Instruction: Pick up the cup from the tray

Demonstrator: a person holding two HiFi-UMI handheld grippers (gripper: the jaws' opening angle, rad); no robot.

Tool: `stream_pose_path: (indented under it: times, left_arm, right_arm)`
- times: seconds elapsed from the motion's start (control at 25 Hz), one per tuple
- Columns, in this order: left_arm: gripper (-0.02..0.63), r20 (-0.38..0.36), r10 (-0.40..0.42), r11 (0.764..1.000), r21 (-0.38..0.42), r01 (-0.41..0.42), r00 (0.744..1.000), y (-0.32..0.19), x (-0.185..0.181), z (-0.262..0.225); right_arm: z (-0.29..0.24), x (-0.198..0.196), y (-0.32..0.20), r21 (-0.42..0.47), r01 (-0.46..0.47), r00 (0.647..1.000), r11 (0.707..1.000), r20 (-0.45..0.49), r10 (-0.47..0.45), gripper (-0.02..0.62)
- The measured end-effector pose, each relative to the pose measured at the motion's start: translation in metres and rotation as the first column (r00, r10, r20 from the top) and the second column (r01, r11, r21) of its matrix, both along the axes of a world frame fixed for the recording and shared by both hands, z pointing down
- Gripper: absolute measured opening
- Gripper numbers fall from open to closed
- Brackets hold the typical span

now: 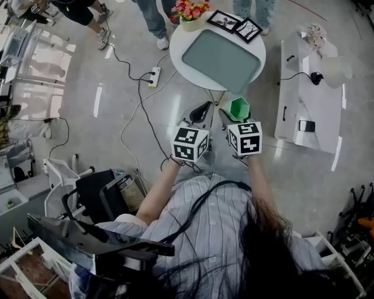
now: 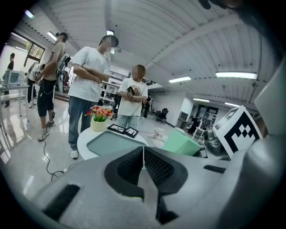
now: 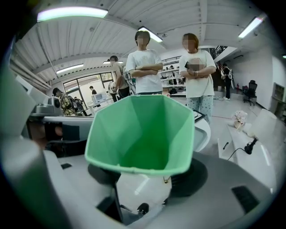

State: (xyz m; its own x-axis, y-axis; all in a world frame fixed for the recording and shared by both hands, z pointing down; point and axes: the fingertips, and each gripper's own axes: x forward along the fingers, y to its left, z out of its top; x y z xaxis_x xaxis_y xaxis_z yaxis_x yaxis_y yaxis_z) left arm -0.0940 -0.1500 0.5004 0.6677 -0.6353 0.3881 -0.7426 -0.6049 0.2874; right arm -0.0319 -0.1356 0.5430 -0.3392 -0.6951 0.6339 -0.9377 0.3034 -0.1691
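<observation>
Green cup (image 3: 140,134) is clamped in my right tongs (image 1: 236,114): jaws part-open, one pad on each side of its lower body, mouth facing away from me. It's off the tray (image 1: 221,60), in the air over the floor, just short of the near edge of the round white table (image 1: 177,40). Left tongs (image 2: 143,154) are fully closed, pads meeting, nothing between them. They sit just beside the right pair on its left, marker cubes side by side. The grey-green tray lies mid-table. Flowers (image 1: 190,10) are at the table's far-left edge, and two framed pictures (image 1: 236,24) at its far edge. Power strip (image 1: 154,76) is on the floor left of the table. Two people (image 3: 145,67) stand beyond the table, arms folded.
</observation>
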Motion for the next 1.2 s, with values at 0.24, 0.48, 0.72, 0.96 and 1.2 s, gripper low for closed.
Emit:
stream_pose_path:
  times: [0.24, 0.48, 0.72, 0.96, 1.2]
  left_arm:
    - [0.015, -0.014, 0.001, 1.000, -0.016, -0.001, 1.000, 0.019, 0.003, 0.005]
    - [0.015, -0.015, -0.001, 1.000, -0.020, 0.001, 1.000, 0.031, 0.007, 0.003]
    - [0.015, -0.014, -0.035, 0.999, -0.009, 0.035, 0.999, 0.052, 0.016, 0.000]
    - [0.015, -0.009, -0.083, 0.997, 0.004, 0.083, 0.997, 0.082, 0.026, -0.005]
    - [0.015, -0.005, -0.133, 0.991, 0.016, 0.133, 0.991, 0.116, 0.029, -0.006]
  right_arm:
    - [-0.002, -0.001, 0.021, -0.002, 0.027, 0.999, 1.000, -0.027, -0.027, 0.288]
    - [-0.004, 0.000, 0.033, -0.005, 0.034, 0.999, 0.999, -0.013, -0.034, 0.288]
    - [-0.009, 0.008, 0.058, 0.005, 0.065, 0.998, 0.998, -0.002, -0.065, 0.288]
    - [-0.009, 0.022, 0.093, 0.009, 0.100, 0.995, 0.995, 0.009, -0.100, 0.288]
    - [-0.010, 0.029, 0.130, 0.024, 0.131, 0.991, 0.991, 0.021, -0.132, 0.288]
